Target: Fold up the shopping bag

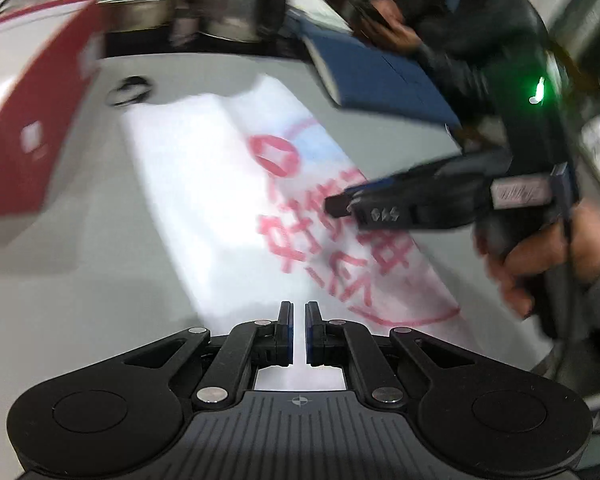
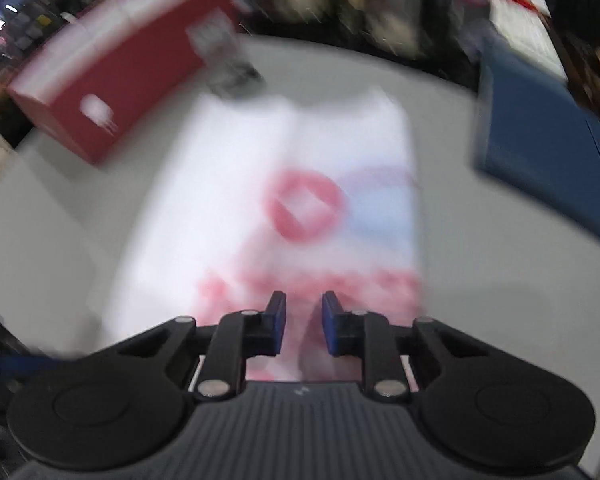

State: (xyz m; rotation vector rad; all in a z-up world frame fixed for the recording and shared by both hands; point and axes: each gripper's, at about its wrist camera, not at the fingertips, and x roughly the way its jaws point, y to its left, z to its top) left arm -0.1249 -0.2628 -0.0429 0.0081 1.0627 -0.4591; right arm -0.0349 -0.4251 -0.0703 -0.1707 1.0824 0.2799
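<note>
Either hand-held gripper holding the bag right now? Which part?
Neither. Left hand-held gripper is shut, empty, above the shopping bag. Right hand-held gripper stands open over it.

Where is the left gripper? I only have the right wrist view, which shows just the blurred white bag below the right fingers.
Observer: The left gripper hangs over a plain white part of the shopping bag, fingers shut, with no film visibly pinched.
Operator: Does the right gripper touch the bag?
Observer: In the left wrist view the right gripper reaches in sideways over the red print. Contact is too blurred to tell.
Operator: Anyone nearby?
Observer: Yes, a person in dark clothing is beyond the blue box, holding a phone.
</note>
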